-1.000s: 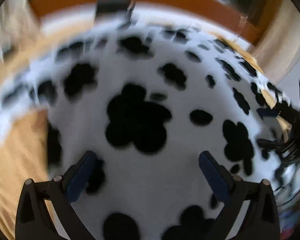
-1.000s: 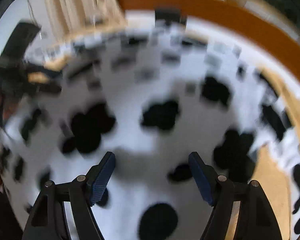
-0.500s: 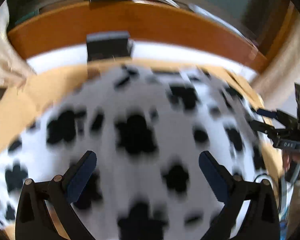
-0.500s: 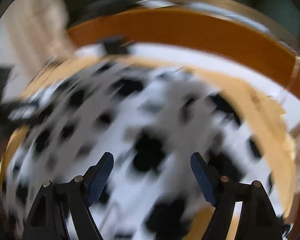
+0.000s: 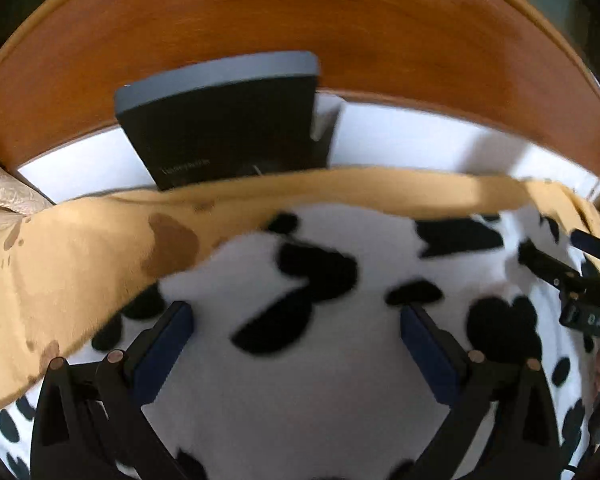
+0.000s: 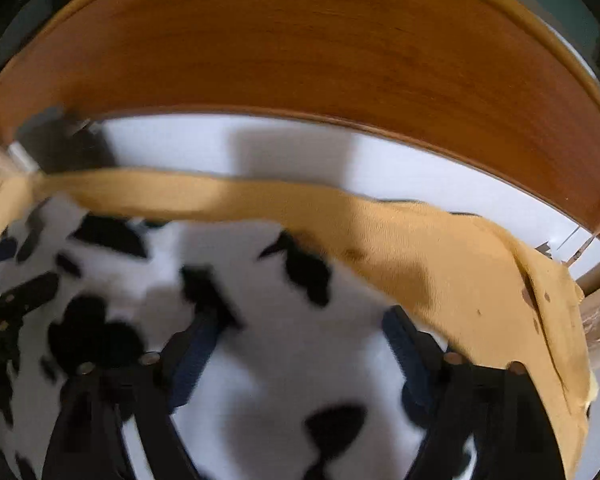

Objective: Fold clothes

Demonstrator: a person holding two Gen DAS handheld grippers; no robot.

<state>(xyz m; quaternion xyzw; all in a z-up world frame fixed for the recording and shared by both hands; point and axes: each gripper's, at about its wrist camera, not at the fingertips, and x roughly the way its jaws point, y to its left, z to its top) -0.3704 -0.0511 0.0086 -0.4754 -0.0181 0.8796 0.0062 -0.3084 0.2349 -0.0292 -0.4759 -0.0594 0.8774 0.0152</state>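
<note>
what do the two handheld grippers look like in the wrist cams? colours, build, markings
Both look alike: the left gripper and right gripper have black angular linkage arms with round metal pivot pins and flat dark-blue pads on the fingers. The right gripper, seen from the left wrist camera, carries small pale lettering, too blurred to read.

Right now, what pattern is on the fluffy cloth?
White with black spots, clearest in the left wrist view.
</note>
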